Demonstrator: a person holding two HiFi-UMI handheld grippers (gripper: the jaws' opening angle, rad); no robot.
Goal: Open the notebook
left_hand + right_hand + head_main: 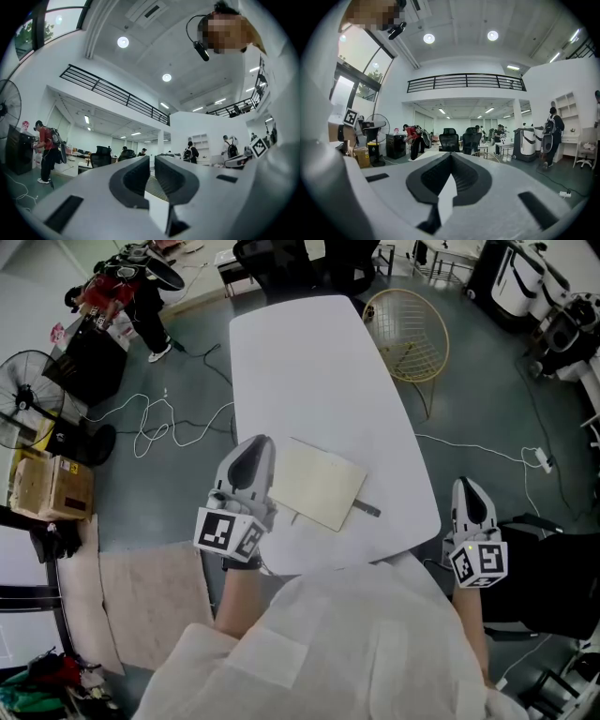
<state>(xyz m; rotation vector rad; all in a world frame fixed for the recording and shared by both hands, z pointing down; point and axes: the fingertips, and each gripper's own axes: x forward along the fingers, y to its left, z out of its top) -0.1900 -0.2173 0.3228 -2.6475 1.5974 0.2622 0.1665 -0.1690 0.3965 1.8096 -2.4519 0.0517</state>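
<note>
Head view: the notebook lies flat near the table's six o'clock edge, long axis ten-to-four, a dark tab at four. Cover or page up? Hard to tell. If it's the cover, nip its free edge thinly.

Left gripper view: left gripper pinched together, empty.

Right gripper view: right gripper closed, empty.

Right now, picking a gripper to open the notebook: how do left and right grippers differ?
The left gripper is over the table edge; the right gripper is off the table, to its right. The left gripper is beside the closed notebook; the right gripper stands well clear of it. Both are shut and empty.
</note>
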